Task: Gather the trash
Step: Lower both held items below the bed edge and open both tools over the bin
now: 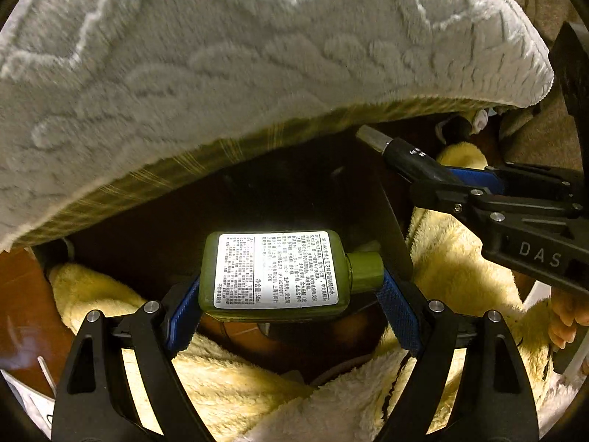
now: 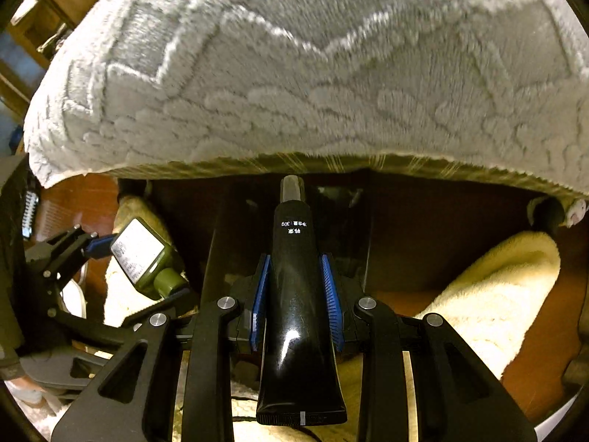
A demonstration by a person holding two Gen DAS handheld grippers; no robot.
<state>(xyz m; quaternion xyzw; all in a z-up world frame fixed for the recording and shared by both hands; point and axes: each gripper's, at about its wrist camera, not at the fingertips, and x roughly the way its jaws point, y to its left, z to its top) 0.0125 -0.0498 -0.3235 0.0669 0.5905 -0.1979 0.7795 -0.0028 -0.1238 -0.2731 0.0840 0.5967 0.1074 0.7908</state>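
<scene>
Green bottle (image 1: pixel 279 272) pinched lengthwise in left jaws, black tube (image 2: pixel 294 294) pinched in right, grey blanket edge (image 1: pixel 257 136) overhanging close ahead

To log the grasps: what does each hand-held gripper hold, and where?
Left: green bottle, held end to end, base and cap. Right: black tube, at mid-body.

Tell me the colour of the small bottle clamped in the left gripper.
Olive green plastic bottle with a white printed label, clearest in the left wrist view.

A reddish-brown wooden floor (image 2: pixel 545 361) carries cream-yellow fleece fabric (image 2: pixel 493 302); a grey plush blanket (image 1: pixel 235 73) drapes a plaid-edged seat above.
</scene>
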